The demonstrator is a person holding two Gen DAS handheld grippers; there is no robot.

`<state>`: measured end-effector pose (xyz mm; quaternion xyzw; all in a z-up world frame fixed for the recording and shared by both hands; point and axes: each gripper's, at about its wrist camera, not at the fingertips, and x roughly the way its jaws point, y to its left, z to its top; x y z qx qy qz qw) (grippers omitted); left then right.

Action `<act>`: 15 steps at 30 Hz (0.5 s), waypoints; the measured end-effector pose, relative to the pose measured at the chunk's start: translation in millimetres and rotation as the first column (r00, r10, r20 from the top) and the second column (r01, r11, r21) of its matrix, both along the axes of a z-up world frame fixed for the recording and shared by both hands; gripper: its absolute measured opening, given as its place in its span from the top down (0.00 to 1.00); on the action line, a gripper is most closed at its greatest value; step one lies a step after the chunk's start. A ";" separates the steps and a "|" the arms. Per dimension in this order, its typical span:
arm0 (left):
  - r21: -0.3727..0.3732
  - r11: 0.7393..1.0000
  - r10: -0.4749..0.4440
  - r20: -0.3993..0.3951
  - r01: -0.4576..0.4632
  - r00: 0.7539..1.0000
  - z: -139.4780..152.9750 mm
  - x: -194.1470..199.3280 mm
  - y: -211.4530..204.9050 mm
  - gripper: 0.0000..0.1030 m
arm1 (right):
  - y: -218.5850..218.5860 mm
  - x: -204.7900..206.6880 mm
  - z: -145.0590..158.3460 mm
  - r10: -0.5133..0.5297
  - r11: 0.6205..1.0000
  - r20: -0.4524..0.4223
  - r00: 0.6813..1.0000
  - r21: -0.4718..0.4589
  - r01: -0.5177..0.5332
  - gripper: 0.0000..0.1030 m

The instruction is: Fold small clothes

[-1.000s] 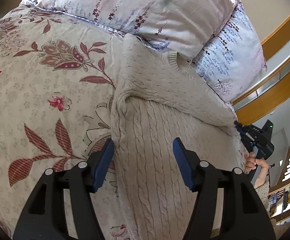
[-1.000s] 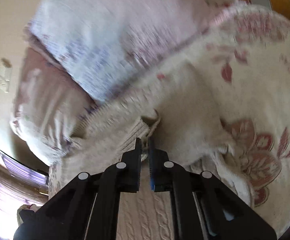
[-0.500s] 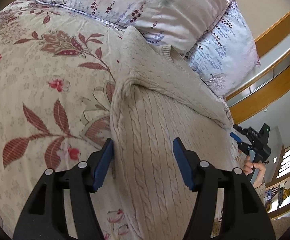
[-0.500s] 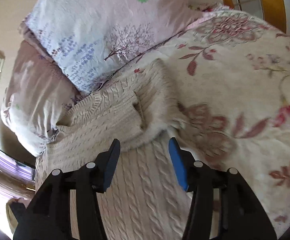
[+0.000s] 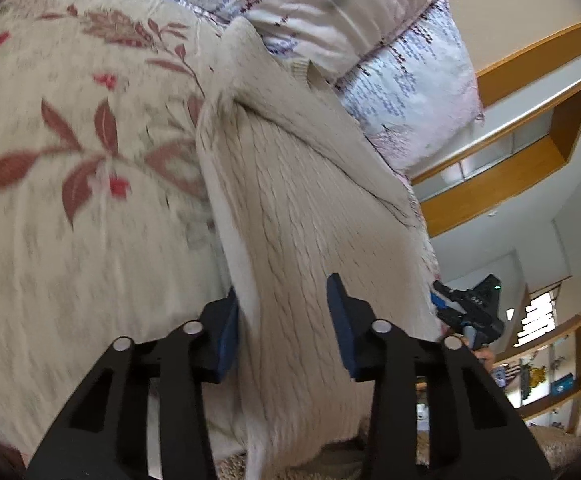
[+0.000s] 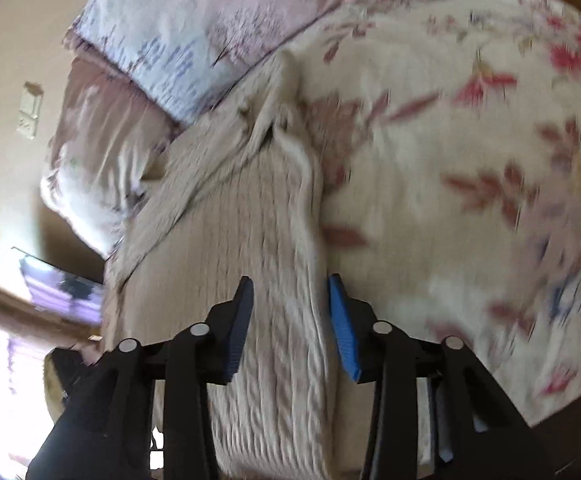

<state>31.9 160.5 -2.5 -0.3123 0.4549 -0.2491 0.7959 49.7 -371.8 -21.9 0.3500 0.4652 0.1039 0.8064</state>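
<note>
Both tongs have slid back toward the near end of the bed since a second ago, so the sweater's hem end now fills the lower part of each view and the pillows sit further off.

Left tongs straddle the left long edge of the cream cable-knit sweater, which lies lengthwise on the floral bedspread with its collar end up by the pillows. Jaws are closing with the knit between the blue pads; I can't tell if they're pressing on it yet.

Right tongs do the same on the opposite long edge of the sweater, jaws closing, a rolled ridge of knit between the pads, with a bit of gap showing on either side.

Only the left wrist view shows the folded-over sleeve lying diagonally across the chest, plus the right tongs poking out past the sweater's far edge, a wooden wall shelf behind them. Only the right wrist view shows the bunched fabric up near the shoulder, a bright window at lower left, and a hand on the other tool. It's pretty motion-blurred.
</note>
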 end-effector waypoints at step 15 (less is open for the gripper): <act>-0.080 0.989 -0.119 0.021 0.120 0.993 -9.3 -56.3 -18.8 0.64 | 30.0 -65.5 -5.5 0.189 0.972 0.082 0.979 0.124 -0.198 0.73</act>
